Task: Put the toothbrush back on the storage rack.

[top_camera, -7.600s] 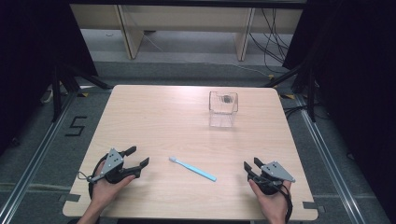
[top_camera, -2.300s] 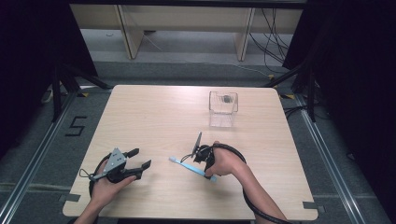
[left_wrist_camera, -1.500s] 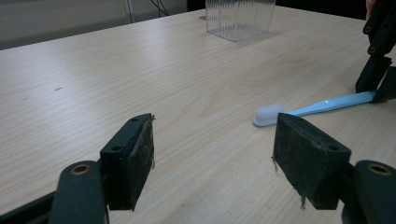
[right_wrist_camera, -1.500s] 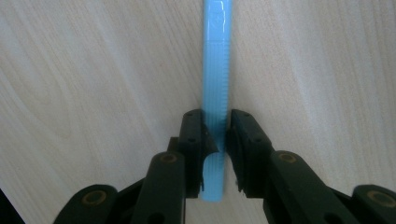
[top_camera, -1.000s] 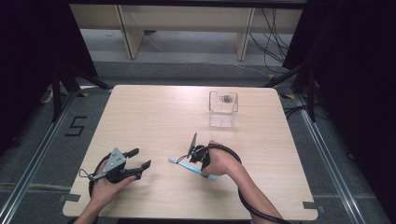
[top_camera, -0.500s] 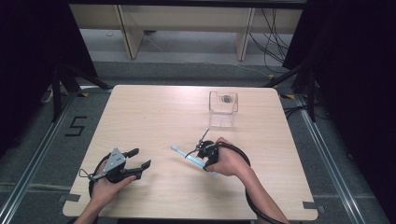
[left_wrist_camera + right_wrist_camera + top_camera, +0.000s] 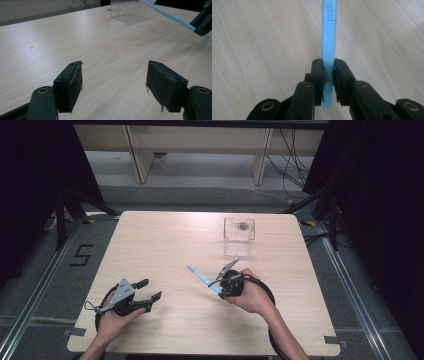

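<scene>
High view has the right gripper (image 7: 223, 282) clamped on the blue toothbrush (image 7: 204, 278) near its handle end, holding it off the wooden table (image 7: 160, 240), probably for carrying to the clear container (image 7: 239, 230), while the left gripper (image 7: 150, 292) rests wide and empty.

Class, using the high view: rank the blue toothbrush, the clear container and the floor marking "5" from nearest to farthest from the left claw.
1. Blue toothbrush, to the right of the left claw, held in the right claw.
2. Floor marking "5", off the table's left edge.
3. Clear container, far right side.
</scene>
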Available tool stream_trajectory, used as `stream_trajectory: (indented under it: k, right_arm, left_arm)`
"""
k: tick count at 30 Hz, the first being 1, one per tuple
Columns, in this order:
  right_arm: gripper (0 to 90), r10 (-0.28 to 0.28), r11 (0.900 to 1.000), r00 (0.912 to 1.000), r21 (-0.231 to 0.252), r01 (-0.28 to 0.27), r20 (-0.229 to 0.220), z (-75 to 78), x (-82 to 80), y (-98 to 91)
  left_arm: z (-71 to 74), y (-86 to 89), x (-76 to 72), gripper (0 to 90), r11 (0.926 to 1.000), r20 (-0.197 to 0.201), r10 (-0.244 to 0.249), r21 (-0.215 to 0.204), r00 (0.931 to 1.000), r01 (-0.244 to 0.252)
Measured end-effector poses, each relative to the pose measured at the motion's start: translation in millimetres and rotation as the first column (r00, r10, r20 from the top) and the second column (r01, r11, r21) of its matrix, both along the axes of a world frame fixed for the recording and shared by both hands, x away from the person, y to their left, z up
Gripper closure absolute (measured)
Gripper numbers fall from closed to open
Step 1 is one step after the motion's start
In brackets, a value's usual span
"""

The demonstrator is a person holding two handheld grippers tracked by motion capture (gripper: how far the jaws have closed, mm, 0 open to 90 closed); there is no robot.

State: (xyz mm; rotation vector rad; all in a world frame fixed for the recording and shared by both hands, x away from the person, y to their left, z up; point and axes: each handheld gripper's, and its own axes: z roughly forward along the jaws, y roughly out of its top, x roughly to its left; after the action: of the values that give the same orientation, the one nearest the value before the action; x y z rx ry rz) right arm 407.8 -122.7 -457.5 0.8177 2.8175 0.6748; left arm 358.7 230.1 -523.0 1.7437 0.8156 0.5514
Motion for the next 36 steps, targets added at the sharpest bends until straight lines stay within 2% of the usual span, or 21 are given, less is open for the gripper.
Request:
stream_trajectory:
  k: [1,3,4,5,8,9,10,11,12,13,14,15,17,18,20,21,26,27,30,33,36]
  right_arm:
    - [79.2,-0.02,0.9992,0.9997,0.036,0.02,0.011,0.1,-1.5,-4.3]
    - [79.2,-0.053,0.9963,0.9979,0.069,0.05,0.037,-0.6,-3.5,-7.7]
    - [79.2,-0.053,0.9963,0.9979,0.069,0.05,0.037,-0.6,-3.5,-7.7]
    - [79.2,-0.07,0.9921,0.9957,0.108,0.063,0.06,-3.9,-5.4,-12.3]
    - [79.2,-0.078,0.9906,0.9947,0.118,0.07,0.066,-5.5,-6.0,-16.6]
    - [79.2,-0.117,0.9831,0.9894,0.151,0.103,0.086,-8.8,-8.0,-19.3]
    - [79.2,-0.138,0.9805,0.9884,0.15,0.127,0.065,-7.7,-9.5,-22.2]
    - [79.2,-0.138,0.9805,0.9884,0.15,0.127,0.065,-7.7,-9.5,-22.2]
    - [79.2,-0.121,0.979,0.9892,0.175,0.105,0.083,-8.7,-9.1,-24.5]
    - [79.2,-0.137,0.9694,0.9838,0.22,0.109,0.116,-11.2,-9.7,-27.4]
    - [79.2,-0.137,0.9694,0.9838,0.22,0.109,0.116,-11.2,-9.7,-27.4]
    - [79.2,-0.151,0.9625,0.9809,0.244,0.118,0.123,-10.3,-10.7,-30.7]
    - [79.2,-0.162,0.9596,0.978,0.252,0.125,0.132,-10.2,-11.1,-31.4]
    - [79.2,-0.18,0.9513,0.9726,0.277,0.134,0.147,-11.4,-11.5,-31.4]
    - [79.2,-0.193,0.9467,0.9684,0.289,0.141,0.158,-9.9,-12.3,-33.6]
    - [79.2,-0.211,0.9374,0.9643,0.313,0.153,0.16,-9.0,-13.5,-34.6]
    - [79.2,-0.203,0.9374,0.9623,0.32,0.138,0.181,-10.2,-13.0,-36.4]
    - [79.2,-0.214,0.9319,0.9587,0.334,0.142,0.188,-10.6,-13.5,-36.6]
    - [79.2,-0.228,0.9251,0.9549,0.348,0.152,0.19,-10.0,-14.6,-37.2]
    - [79.2,-0.246,0.9153,0.9459,0.372,0.155,0.211,-9.5,-14.8,-37.7]
    - [79.2,-0.252,0.9111,0.9408,0.383,0.152,0.227,-8.2,-14.9,-39.1]
  left_arm:
    - [0.0,-0.1,0.0,28.6,1.0,0.001,0.0,0.001,1.0,0.0]
    - [0.0,0.0,0.0,28.6,1.0,0.001,0.0,0.0,1.0,0.0]
    - [0.0,0.1,-0.1,28.6,1.0,0.001,0.0,-0.001,1.0,0.0]
    - [0.0,0.2,-0.1,28.6,1.0,0.0,0.001,-0.002,1.0,-0.001]
    - [0.0,0.1,0.1,28.6,1.0,-0.001,0.0,0.0,1.0,0.0]
    - [0.0,-0.2,0.0,28.6,1.0,0.0,0.002,0.001,1.0,-0.002]
    - [0.0,-0.2,0.0,28.6,1.0,0.0,0.002,0.001,1.0,-0.002]
    - [-0.1,-0.2,0.1,28.6,1.0,0.0,0.002,0.0,1.0,-0.002]
    - [0.0,-0.1,0.0,28.6,1.0,-0.001,0.003,0.0,1.0,-0.003]
    - [0.3,0.3,0.1,28.6,1.0,-0.006,0.003,0.004,1.0,-0.003]
    - [0.3,0.3,0.1,28.6,1.0,-0.006,0.003,0.004,1.0,-0.003]
    - [0.3,0.4,0.2,28.6,1.0,-0.005,0.004,0.004,1.0,-0.004]
    - [0.3,0.4,0.2,28.6,1.0,-0.004,0.003,0.004,1.0,-0.003]
    - [0.3,0.4,0.2,28.6,1.0,-0.003,0.003,0.003,1.0,-0.003]
    - [0.3,0.5,0.2,28.6,1.0,-0.004,0.004,0.003,1.0,-0.004]
    - [0.1,0.4,0.3,28.6,1.0,-0.002,0.003,0.0,1.0,-0.003]
    - [0.0,0.6,0.4,28.6,1.0,-0.002,0.003,-0.002,1.0,-0.003]
    - [0.1,0.7,0.4,28.6,1.0,-0.003,0.003,-0.002,1.0,-0.003]
    - [0.0,0.7,0.4,28.6,1.0,-0.003,0.004,-0.004,1.0,-0.004]
    - [0.1,0.7,0.4,28.6,1.0,-0.003,0.004,-0.003,1.0,-0.004]
    - [0.0,0.7,0.4,28.5,1.0,-0.003,0.005,-0.004,1.0,-0.005]
